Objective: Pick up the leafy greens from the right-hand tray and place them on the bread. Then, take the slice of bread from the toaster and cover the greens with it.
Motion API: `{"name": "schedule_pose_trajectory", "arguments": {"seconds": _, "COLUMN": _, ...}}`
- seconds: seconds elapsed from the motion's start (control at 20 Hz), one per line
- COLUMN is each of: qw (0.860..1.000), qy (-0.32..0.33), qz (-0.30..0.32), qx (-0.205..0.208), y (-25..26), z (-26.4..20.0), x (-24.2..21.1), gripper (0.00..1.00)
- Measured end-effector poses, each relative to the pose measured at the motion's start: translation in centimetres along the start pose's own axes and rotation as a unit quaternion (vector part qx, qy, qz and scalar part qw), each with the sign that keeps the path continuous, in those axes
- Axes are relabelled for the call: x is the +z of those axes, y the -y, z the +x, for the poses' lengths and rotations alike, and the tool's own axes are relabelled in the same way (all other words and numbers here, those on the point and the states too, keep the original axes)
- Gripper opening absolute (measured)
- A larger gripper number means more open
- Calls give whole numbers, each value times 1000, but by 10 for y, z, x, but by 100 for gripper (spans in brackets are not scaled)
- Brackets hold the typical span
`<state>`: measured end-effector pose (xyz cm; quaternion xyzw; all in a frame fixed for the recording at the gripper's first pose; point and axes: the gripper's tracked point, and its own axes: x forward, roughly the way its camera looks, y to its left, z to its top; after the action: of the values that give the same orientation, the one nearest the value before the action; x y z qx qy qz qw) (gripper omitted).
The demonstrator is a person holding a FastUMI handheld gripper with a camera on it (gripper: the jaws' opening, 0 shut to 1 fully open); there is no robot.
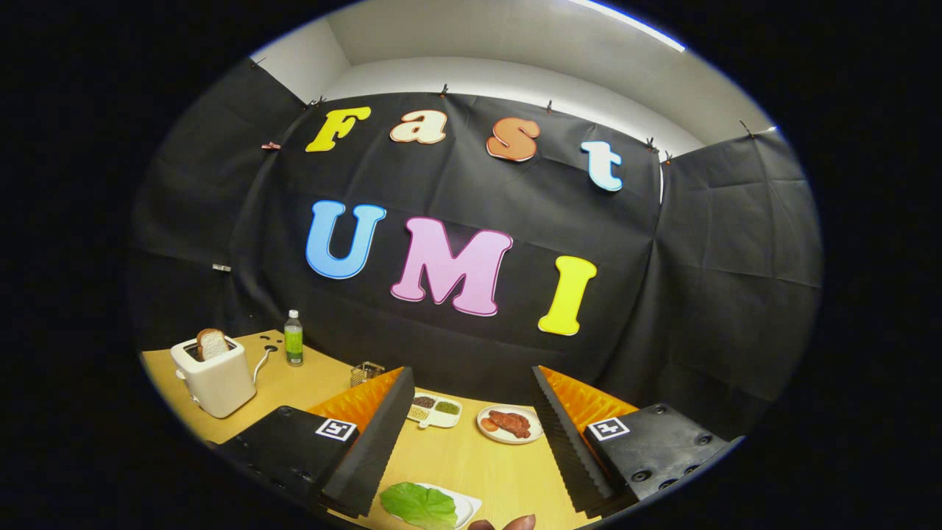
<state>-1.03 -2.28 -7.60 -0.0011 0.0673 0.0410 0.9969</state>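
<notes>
— Between the fingers [465,442], what lies on the table [478,464]?
— Greens [418,505], on a white tray [465,506], at the near edge just inside the left finger. The fingers stand wide apart and hold nothing; they hang above the table with the greens below and between them.
— And the bread?
— One slice [212,343] stands upright in the slot of a white toaster [215,377], far left on the table, well apart from the greens. Its cord [260,362] runs off toward the wall.
— What else is out there?
— A bottle [294,337] with a green label stands right of the toaster, near the wall. Beyond the fingers a small divided dish [436,411] holds dark and green bits, and right of it a round plate [510,425] carries reddish meat. A little wire holder [366,372] shows just past the left finger's tip. Two brown rounded things [508,524] peek in at the very near edge, right of the tray; I cannot tell what they are.
</notes>
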Motion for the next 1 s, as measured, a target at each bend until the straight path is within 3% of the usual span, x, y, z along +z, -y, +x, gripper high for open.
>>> {"name": "schedule_pose_trajectory", "arguments": {"seconds": 0.3, "qw": 990, "qy": -130, "qz": -1, "qx": 61, "y": -23, "z": -3, "x": -101, "gripper": 98}}
{"name": "schedule_pose_trajectory", "arguments": {"seconds": 0.7, "qw": 954, "qy": -278, "qz": -4, "qx": 115, "y": -36, "z": -15, "x": -243, "gripper": 98}}
{"name": "schedule_pose_trajectory", "arguments": {"seconds": 1.0, "qw": 930, "qy": -343, "qz": -23, "qx": 134, "y": -42, "z": -9, "x": -300, "gripper": 98}}
